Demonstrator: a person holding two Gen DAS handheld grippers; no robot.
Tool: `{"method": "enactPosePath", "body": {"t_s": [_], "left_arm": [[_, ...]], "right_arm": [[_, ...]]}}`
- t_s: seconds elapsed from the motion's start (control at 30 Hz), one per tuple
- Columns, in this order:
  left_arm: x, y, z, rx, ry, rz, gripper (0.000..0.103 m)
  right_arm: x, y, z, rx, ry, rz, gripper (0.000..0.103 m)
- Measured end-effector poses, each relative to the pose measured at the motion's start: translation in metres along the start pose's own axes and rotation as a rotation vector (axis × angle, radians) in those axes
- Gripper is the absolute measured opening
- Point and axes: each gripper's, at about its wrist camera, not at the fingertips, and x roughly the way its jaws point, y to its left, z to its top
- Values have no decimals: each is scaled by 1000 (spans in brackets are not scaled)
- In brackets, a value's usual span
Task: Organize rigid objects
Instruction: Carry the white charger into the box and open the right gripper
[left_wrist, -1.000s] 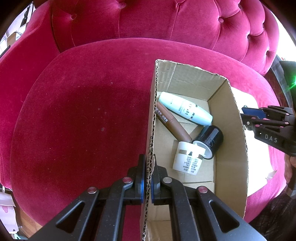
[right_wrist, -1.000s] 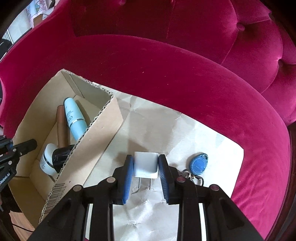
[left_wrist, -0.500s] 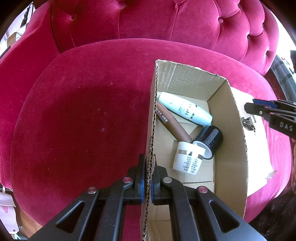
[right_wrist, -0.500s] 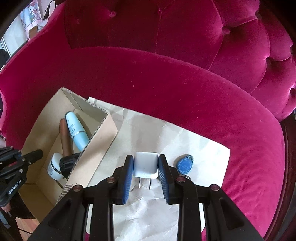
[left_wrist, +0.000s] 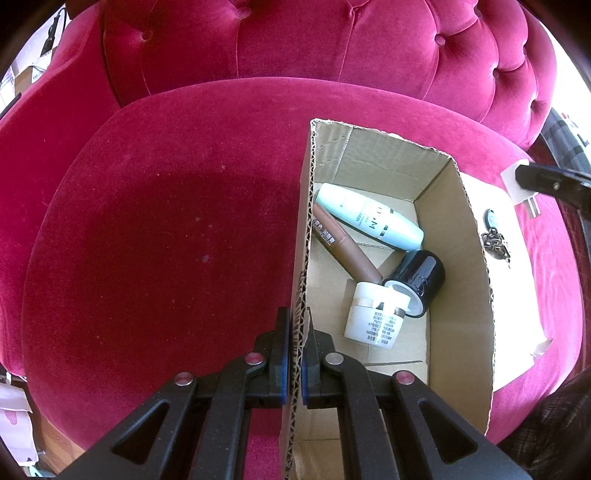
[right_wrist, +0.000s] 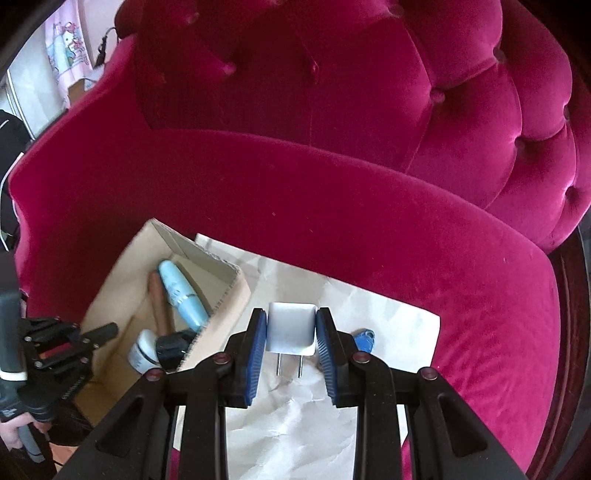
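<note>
– Fingers of our right gripper (right_wrist: 291, 338) clamp the white charger (right_wrist: 291, 328), lifted off the paper (right_wrist: 295, 417) a second ago

– So we carry it toward nine o'clock, into the box (left_wrist: 476, 258) our left gripper (left_wrist: 291, 354) pinches by its wall

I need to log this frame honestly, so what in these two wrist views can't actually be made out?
- Left wrist view: the small print on the white jar and the brown tube is too small to read.
- Left wrist view: the right gripper is cut off by the frame edge; only part of the white charger shows.
- Right wrist view: the blue key fob is partly hidden behind a finger.
- Right wrist view: the cardboard box wall hides part of its contents.
</note>
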Motion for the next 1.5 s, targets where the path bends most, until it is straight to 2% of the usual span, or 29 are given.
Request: {"method": "enactPosePath", "body": {"t_s": [0.27, 0.57, 0.97, 1.5], "left_arm": [[0, 0, 0, 1, -1, 1, 4], [0, 0, 0, 1, -1, 2, 4], [0, 0, 0, 0, -2, 2, 4], [0, -2, -1, -1, -2, 1, 4]], "right_arm": [[-23, 16, 12, -29, -45, 49, 29], [-30, 37, 16, -73, -67, 109, 29], [-23, 66, 15, -137, -61, 189, 29], [2, 88, 4, -203, -18, 242, 29]]}}
